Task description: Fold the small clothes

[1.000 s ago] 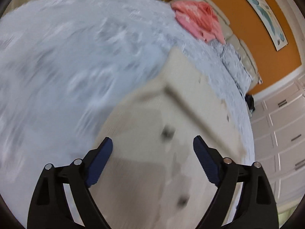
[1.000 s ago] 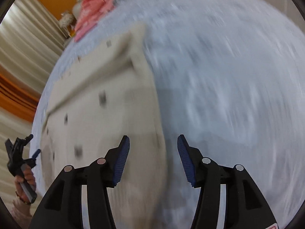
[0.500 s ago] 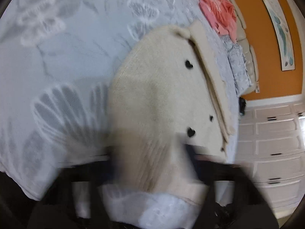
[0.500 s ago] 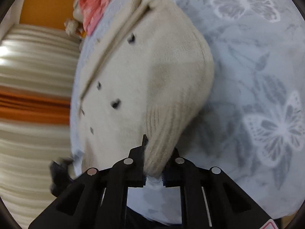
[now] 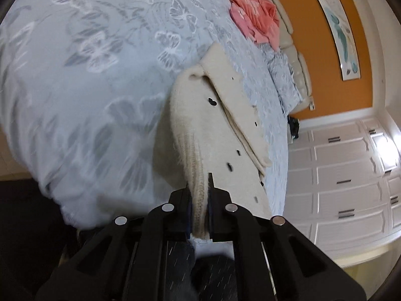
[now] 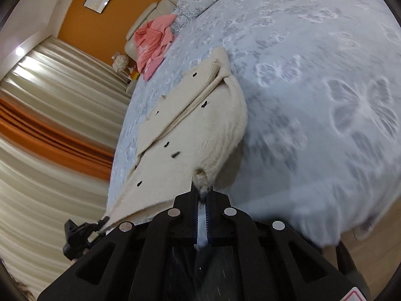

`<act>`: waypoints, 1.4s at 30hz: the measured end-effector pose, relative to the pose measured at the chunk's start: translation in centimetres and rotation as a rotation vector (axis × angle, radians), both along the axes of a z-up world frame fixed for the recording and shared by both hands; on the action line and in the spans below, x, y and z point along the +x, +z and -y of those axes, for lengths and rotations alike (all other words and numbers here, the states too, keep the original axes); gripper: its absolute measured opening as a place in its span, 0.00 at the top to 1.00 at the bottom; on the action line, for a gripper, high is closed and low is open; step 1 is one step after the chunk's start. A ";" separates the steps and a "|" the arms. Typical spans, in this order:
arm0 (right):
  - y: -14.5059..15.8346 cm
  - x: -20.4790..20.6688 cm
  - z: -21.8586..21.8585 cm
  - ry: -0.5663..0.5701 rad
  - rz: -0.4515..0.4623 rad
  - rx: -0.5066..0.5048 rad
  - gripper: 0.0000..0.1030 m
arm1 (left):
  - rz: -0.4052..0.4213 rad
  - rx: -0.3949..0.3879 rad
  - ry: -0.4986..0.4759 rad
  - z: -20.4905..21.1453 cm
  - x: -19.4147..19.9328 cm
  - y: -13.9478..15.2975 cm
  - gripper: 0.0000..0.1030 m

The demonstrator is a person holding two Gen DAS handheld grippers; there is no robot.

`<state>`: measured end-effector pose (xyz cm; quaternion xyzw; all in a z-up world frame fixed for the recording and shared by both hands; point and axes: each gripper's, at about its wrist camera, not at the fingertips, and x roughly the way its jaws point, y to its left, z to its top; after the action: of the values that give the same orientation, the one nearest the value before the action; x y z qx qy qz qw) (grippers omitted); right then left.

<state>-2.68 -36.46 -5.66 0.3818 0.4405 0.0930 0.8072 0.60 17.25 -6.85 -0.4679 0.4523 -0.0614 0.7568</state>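
on a bed [image 5: 82,80] covered in a pale butterfly print, i am now gripping a cream knit cardigan [image 5: 200,115] at two points of its near hem, where a second ago both sets of jaws were standing wide above the fabric. the left gripper [image 5: 199,208] is clamping a ribbed fold of the hem between its blue pads, and the right gripper [image 6: 202,198] is pinching a small tuft of the same edge at its very tips; both have just been closing, and knit is sitting between each pair of jaws. the near edge is rising off the bedspread while the collar end and the turned-back front panel are lying flat farther up the bed, so the garment is stretching away from each gripper toward the headboard. in the right wrist view the left gripper [image 6: 82,230] is showing at the lower left, at the other corner of the hem. i am reading this as the start of a fold, with the hem ready to be carried up toward the collar. a pink garment [image 5: 255,20] is lying well apart near the headboard, untouched. the right grip is looking shallow and may be slipping under tension.
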 end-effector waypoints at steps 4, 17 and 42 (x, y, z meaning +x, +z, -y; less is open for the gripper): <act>0.0 -5.5 0.3 0.006 -0.037 0.014 0.96 | -0.032 -0.037 -0.008 -0.4 -5.8 0.9 0.93; 7.1 -14.7 0.4 -0.045 0.027 0.044 0.96 | 0.101 -0.044 0.028 -0.6 -14.0 10.4 0.96; -3.5 27.3 3.9 -0.062 -0.080 -0.129 0.96 | -0.002 0.297 0.043 4.1 26.2 -1.1 0.96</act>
<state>24.57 -40.37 -9.19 0.3459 0.4655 0.0238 0.8143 26.85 13.19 -7.99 -0.3607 0.4470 0.0229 0.8183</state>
